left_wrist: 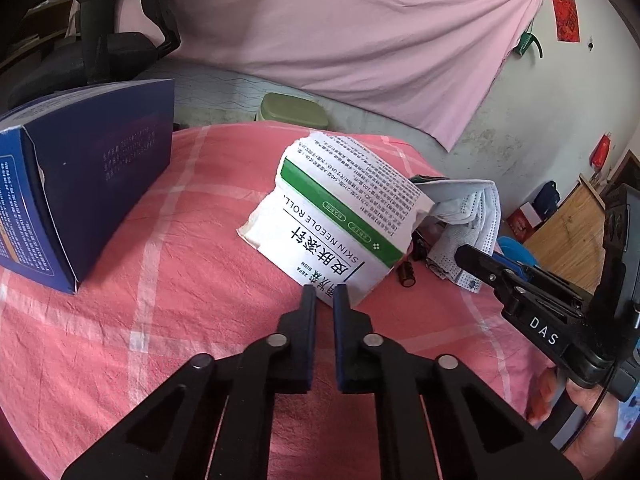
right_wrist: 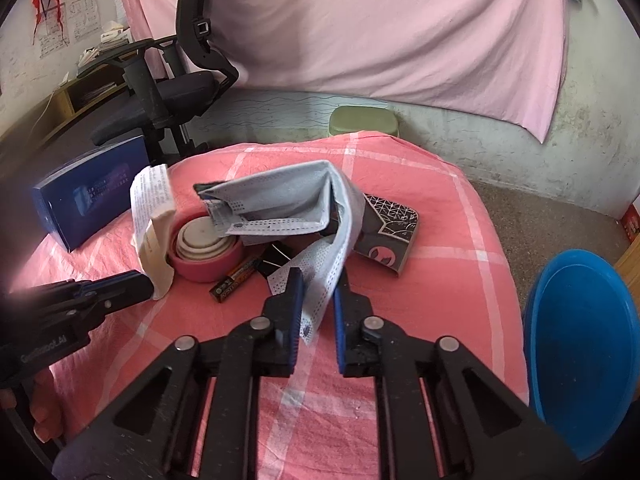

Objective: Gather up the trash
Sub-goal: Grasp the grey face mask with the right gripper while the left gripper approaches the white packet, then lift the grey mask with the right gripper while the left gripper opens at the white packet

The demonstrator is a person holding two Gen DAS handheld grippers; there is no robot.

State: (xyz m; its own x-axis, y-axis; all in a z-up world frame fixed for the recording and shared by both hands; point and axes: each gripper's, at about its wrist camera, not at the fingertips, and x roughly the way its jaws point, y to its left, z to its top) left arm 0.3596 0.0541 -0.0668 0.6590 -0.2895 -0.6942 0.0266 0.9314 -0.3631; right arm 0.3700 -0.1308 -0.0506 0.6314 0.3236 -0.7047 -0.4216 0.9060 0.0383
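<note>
While left tongs [left_wrist: 324, 294] pinch paper packet [left_wrist: 340, 216], right tongs [right_wrist: 318, 280] clamp mask [right_wrist: 280, 200], battery [right_wrist: 234, 280] right-view only

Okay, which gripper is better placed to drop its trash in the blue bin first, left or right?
Right. The right gripper pinches the face mask, and the blue bin sits just off its right side. The left gripper, closed on the white packet, sits farther from the bin.

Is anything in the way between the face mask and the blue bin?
Nothing visible. The right gripper grips the face mask at the table's near edge, and only bare pink cloth lies between it and the blue bin beside the table.
</note>
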